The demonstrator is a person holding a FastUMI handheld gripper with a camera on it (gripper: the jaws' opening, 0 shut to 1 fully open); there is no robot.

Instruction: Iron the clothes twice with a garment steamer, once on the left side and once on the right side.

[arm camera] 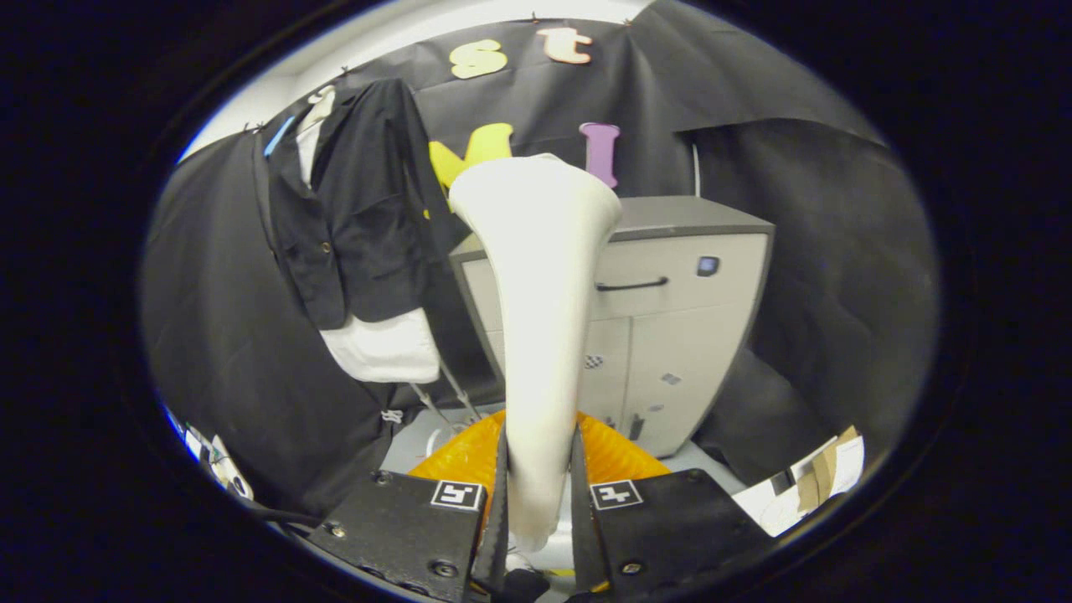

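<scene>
- The steamer (pixel 540 276) is pinched by its handle between the fingers of the hand-held gripper (pixel 540 502), centre frame.
- The jacket (pixel 352 209) is hung upper left, well apart.
- No pass looks started; the head must be carried left to it.

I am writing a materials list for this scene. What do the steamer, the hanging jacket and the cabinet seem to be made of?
The steamer, which the hand-held gripper is shut on, looks like smooth white plastic with a soft sheen. The jacket is dark matte cloth that hangs in folds, with a small metal-looking button. The cabinet looks like painted metal or laminate: flat pale grey panels, dark handle.
</scene>
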